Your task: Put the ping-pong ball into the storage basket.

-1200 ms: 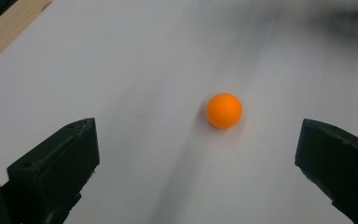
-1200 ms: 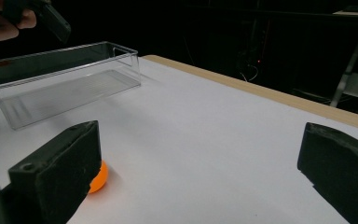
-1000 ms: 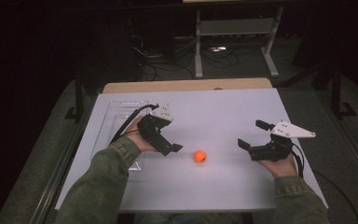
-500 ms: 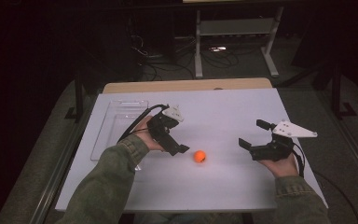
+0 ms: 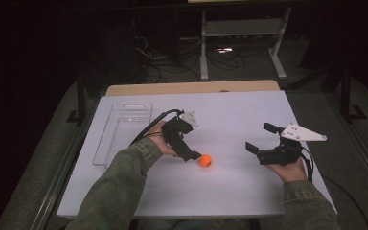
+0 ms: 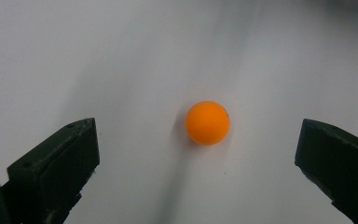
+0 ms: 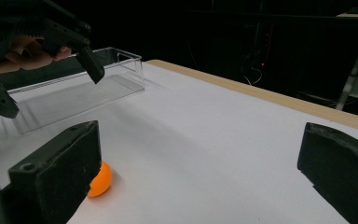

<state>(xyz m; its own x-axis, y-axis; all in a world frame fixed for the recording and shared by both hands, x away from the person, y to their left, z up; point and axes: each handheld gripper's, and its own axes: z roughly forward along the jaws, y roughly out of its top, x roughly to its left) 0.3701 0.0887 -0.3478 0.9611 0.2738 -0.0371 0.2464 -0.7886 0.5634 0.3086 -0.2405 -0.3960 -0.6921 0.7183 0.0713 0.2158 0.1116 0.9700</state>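
A small orange ball [image 5: 205, 160] lies on the white table, near the middle. My left gripper [image 5: 192, 149] hangs just left of it, tilted down toward it, open and empty. In the left gripper view the ball [image 6: 207, 122] sits on the table between the two wide-apart jaws, touching neither. My right gripper [image 5: 259, 137] rests open and empty at the right side of the table, well apart from the ball. In the right gripper view the ball [image 7: 100, 179] peeks out behind the left jaw, and the left gripper [image 7: 51, 91] hovers at the upper left.
A clear plastic tray [image 5: 124, 129] lies on the left part of the table [image 5: 239, 105], behind the left hand; it is also in the right gripper view [image 7: 74, 95]. A wooden strip edges the table's far side. Dark floor, cables and a metal stand lie beyond.
My left gripper has moved right and toward the ball, off the tray's edge, and now its jaws straddle the ball. The right gripper and the ball have stayed put.
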